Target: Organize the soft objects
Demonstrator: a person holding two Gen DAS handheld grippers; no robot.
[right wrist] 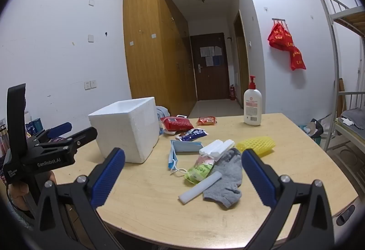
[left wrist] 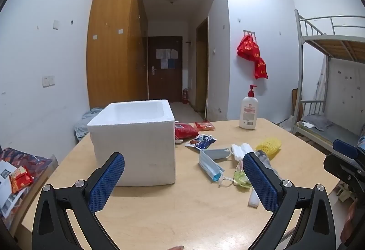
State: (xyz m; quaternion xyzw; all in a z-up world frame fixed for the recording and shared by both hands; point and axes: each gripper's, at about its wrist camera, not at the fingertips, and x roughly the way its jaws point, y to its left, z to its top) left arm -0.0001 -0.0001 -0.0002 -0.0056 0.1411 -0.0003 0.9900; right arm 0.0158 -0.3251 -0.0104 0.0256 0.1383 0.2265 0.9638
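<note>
**Loading the foam box: approach and grip**

The bench (right wrist: 285, 158) carries a white foam box (right wrist: 127, 129) at its left, open at the top and showing nothing inside from these views. It is the likely container for the soft items. These lie in a loose pile just right of the box, none yet picked up.

Both claws hover above the near edge of the bench. The left claw (left wrist: 183, 178) is spread wide and holds nothing. The right claw (right wrist: 182, 178) is likewise spread wide and holds nothing.

Recommended procedure:

1. Start with the grey sock (right wrist: 228, 179), the largest soft item and the closest to the right claw.
2. Its long axis runs from far to near, leaning slightly left toward the near end. Close across that axis, at mid-length.
3. A white foam stick (right wrist: 200, 188) touches the sock's left edge, pointing from near-left to far-right. Descend on the sock's right half to avoid catching it.
4. Lift high enough to clear the box rim before releasing.

Next in size: the blue masks (right wrist: 180, 152), the yellow foam net (right wrist: 256, 144) lying left to right, and the green packet (right wrist: 199, 171), angled like the stick.

The pump bottle (right wrist: 252, 105) stands upright at the far edge, well apart; it is rigid and probably stays.
</note>
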